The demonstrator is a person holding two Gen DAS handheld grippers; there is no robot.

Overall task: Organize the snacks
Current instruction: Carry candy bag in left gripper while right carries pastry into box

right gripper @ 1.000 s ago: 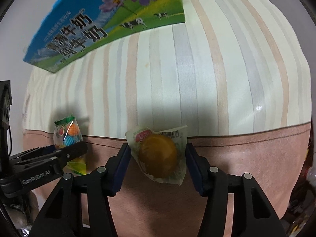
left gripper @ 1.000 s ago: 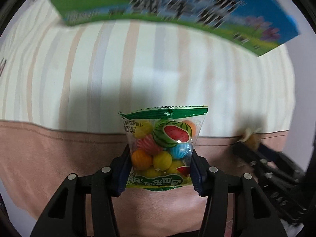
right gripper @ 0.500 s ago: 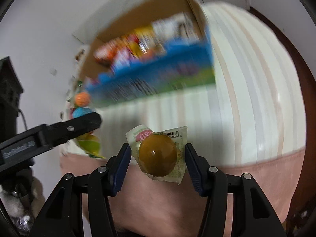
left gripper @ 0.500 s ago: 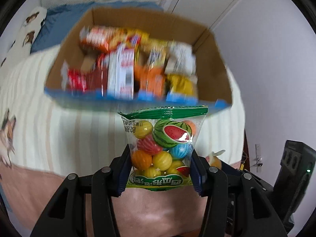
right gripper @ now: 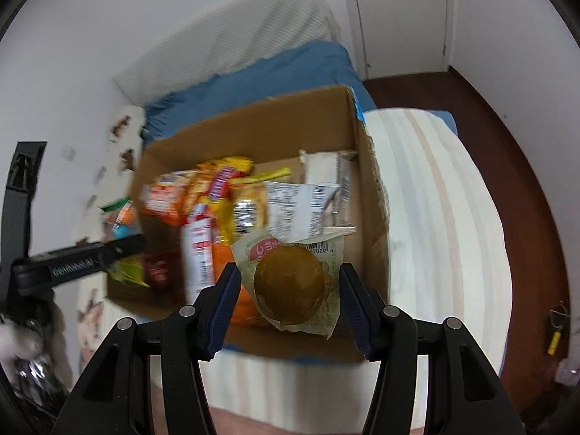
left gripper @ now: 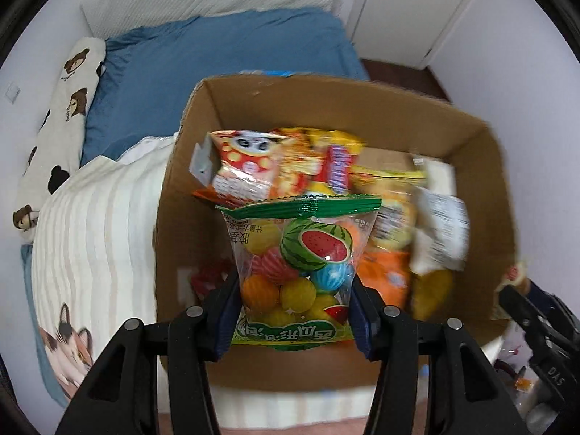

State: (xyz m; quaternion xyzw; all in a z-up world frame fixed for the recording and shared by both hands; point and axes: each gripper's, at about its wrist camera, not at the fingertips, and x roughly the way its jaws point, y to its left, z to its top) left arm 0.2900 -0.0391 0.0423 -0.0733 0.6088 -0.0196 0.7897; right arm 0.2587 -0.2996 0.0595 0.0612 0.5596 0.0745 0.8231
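My left gripper (left gripper: 293,311) is shut on a clear bag of fruit-shaped candies (left gripper: 297,272) with a green top and a watermelon picture. It hangs above the open cardboard box (left gripper: 344,108), which holds several snack packets (left gripper: 261,166). My right gripper (right gripper: 290,297) is shut on a wrapped round brown cake (right gripper: 290,282), also above the box (right gripper: 253,127), nearer its right side. The left gripper (right gripper: 119,250) with its candy bag shows at the left of the right wrist view. The right gripper's tip shows at the right edge of the left wrist view (left gripper: 522,297).
The box stands on a striped cream blanket (right gripper: 435,199) on a bed. A blue pillow (left gripper: 217,54) and a bear-print pillow (left gripper: 61,108) lie behind the box. A cat print (left gripper: 69,344) marks the blanket's left side. Dark wooden floor (right gripper: 507,127) and a white door (right gripper: 398,18) lie to the right.
Both grippers rose and tilted over the box. A second ago they faced its blue printed side; now they look down into its open top. Both still hold their snacks.
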